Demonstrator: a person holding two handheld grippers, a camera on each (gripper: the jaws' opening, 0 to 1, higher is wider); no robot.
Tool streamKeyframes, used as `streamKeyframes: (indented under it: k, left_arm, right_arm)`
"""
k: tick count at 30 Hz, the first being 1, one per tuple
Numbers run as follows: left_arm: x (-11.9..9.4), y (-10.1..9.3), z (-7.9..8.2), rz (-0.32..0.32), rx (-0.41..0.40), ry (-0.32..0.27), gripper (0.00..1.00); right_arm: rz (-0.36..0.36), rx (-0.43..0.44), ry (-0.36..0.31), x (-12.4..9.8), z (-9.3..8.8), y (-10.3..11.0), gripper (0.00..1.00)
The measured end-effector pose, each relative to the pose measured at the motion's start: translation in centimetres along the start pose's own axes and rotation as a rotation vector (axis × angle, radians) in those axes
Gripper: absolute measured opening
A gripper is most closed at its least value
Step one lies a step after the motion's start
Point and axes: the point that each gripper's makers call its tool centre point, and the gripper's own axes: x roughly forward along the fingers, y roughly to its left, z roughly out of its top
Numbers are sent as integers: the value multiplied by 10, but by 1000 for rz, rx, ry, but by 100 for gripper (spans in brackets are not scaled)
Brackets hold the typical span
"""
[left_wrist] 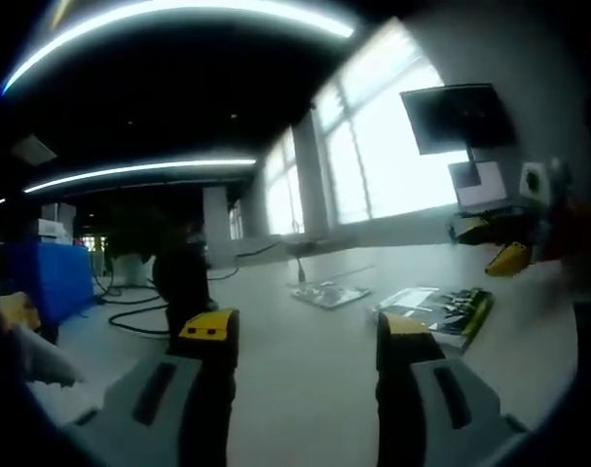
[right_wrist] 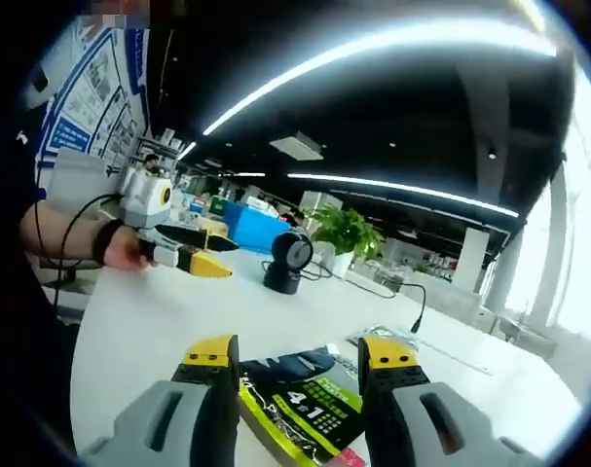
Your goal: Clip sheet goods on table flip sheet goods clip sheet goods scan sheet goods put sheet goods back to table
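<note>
On the white table [right_wrist: 149, 321], the sheet goods [right_wrist: 310, 399], a flat black and yellow-green packet with printed lettering, are lying flat just ahead of my right gripper [right_wrist: 300, 355]. I am holding that gripper low with its yellow-tipped jaws spread to either side of the packet's near end, pinching nothing; I judge this to be the approach for the first clip, with the packet not yet lifted.

My left gripper [left_wrist: 310, 336] is hovering over bare tabletop, jaws spread and empty. I am probably keeping it back so it is free to take the packet once it needs flipping. In the left gripper view the sheet goods [left_wrist: 441, 309] are lying off to the right, well apart from those jaws, with a second shiny flat packet [left_wrist: 329, 294] further back on the table [left_wrist: 305, 389].

The right gripper view is giving me what the left one is not: the left gripper [right_wrist: 209, 261] from the side, carried in a hand [right_wrist: 128, 251], and a black scanner [right_wrist: 287, 261] standing on the table beyond it, where I expect the scan will happen. The left gripper view, in turn, is showing bright windows [left_wrist: 392, 156], a dark monitor [left_wrist: 458, 117] and the right gripper [left_wrist: 509, 258] at the far right edge, blurred.
</note>
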Motion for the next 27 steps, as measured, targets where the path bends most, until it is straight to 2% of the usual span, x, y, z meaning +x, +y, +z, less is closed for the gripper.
streamKeyframes:
  k: [6, 12, 17, 22, 25, 27]
  left_arm:
    - [0, 0, -1, 2, 13, 4, 48]
    - [1, 0, 0, 5, 9, 5, 48]
    - [1, 1, -1, 6, 11, 6, 48]
    - [1, 2, -1, 6, 10, 4, 48]
    - [1, 3, -1, 5, 9, 5, 48]
    - [1, 3, -1, 4, 8, 6, 48]
  right_arm:
    - [101, -69, 45, 10, -6, 24, 41]
    - [143, -95, 78, 19, -12, 32, 36]
    - [175, -70, 113, 23, -20, 35, 31]
    - [238, -37, 149, 25, -30, 45, 30]
    - [253, 28, 140, 27, -30, 45, 29]
    - [249, 30, 141, 29, -31, 43, 27]
